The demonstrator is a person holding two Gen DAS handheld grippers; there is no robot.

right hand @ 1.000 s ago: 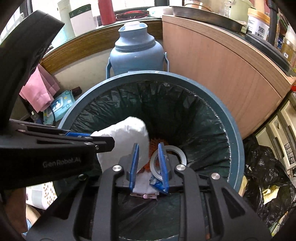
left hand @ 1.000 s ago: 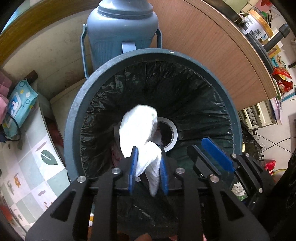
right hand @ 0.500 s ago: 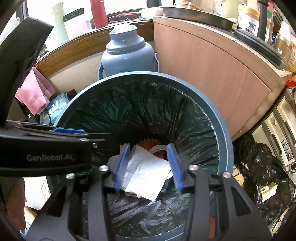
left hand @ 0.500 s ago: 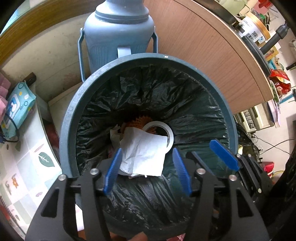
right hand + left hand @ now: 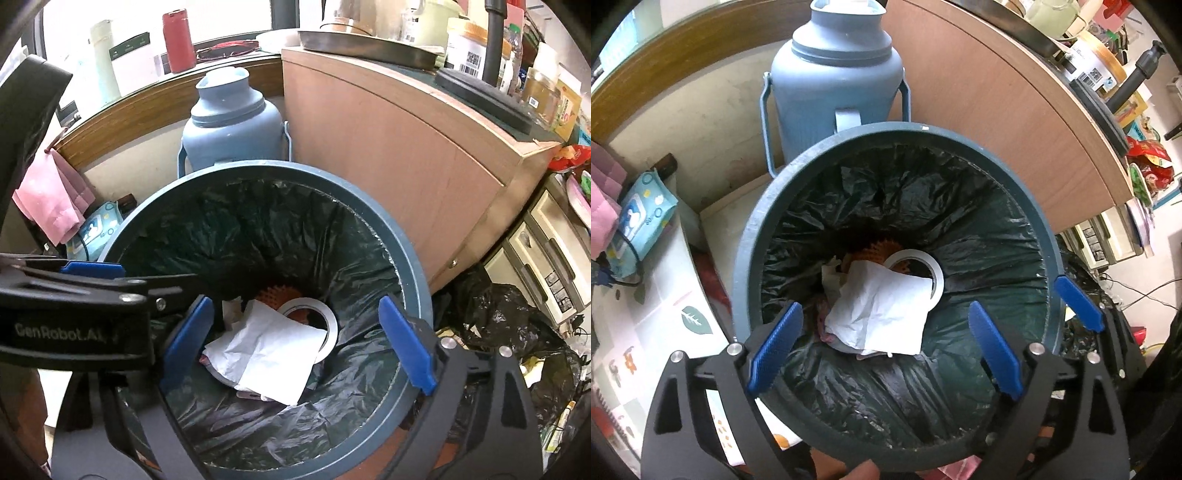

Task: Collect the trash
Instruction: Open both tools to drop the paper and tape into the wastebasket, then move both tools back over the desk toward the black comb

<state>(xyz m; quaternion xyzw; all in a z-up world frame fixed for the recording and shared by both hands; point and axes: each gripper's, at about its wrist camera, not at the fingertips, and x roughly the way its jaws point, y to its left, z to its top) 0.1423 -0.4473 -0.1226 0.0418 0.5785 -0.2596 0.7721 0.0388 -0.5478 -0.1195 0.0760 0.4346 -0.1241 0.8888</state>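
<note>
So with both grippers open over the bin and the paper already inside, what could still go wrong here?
1. Both the left gripper and the right gripper hang above the bin rim; a careless pull-back might clip the rim or snag the black liner.
2. The two grippers sit close together, the left one crossing the right wrist view, so they might bump.
3. The white paper lies loosely on the tape ring; probably harmless.

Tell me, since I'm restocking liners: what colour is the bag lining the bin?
Black, crinkled plastic liner inside the dark teal bin; clearest in the left wrist view.
</note>
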